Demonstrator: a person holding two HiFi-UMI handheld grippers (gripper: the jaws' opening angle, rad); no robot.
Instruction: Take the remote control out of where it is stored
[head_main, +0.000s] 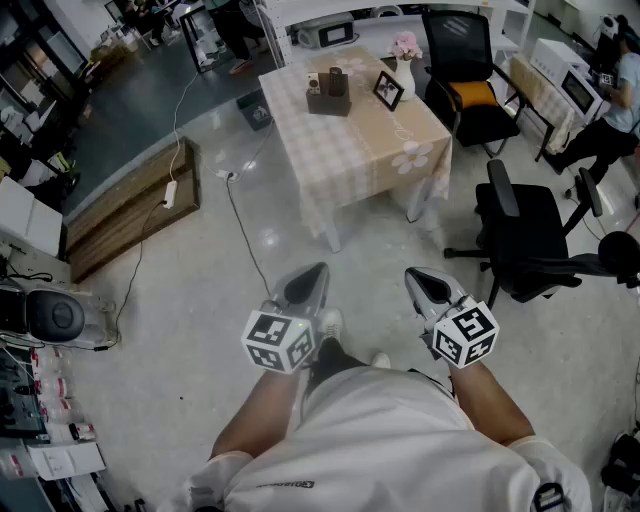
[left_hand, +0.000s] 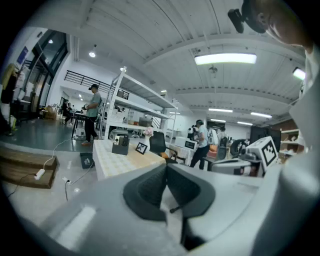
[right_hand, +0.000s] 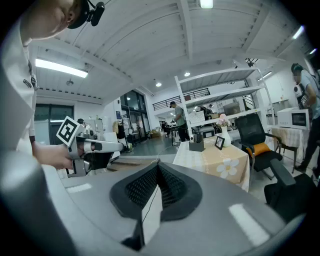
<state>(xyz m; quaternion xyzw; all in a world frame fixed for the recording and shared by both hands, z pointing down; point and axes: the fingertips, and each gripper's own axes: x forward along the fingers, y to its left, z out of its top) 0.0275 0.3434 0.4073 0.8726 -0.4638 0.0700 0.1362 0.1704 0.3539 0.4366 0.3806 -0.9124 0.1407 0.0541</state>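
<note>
Head view: the person holds both grippers side by side in front of the body, well apart from all furniture. The left gripper (head_main: 312, 275) has its jaws clenched together with nothing between them; the left gripper view shows the dark pads meeting at the tip. The right gripper (head_main: 418, 278) is in the same condition: jaws closed on nothing. Both point roughly level, slightly downward, toward the table ahead.

Below them lies the pale glossy floor (head_main: 190, 300). A black office chair with armrests (head_main: 530, 240) stands to the right. A low wooden platform (head_main: 130, 205) lies to the left, with a white power strip (head_main: 170, 193) on it.

Further ahead stands the surface, a table covered with a beige checked cloth (head_main: 370, 150). At its far edge sits a dark storage box (head_main: 328, 102). The dark upright item in the box reads as the remote control (head_main: 336, 80); detail is too small to confirm. Near the box stand a black photo frame (head_main: 388, 90) and a white vase with pink flowers (head_main: 404, 75).

Beyond the table stands a second black chair with an orange cushion (head_main: 472, 93).
</note>
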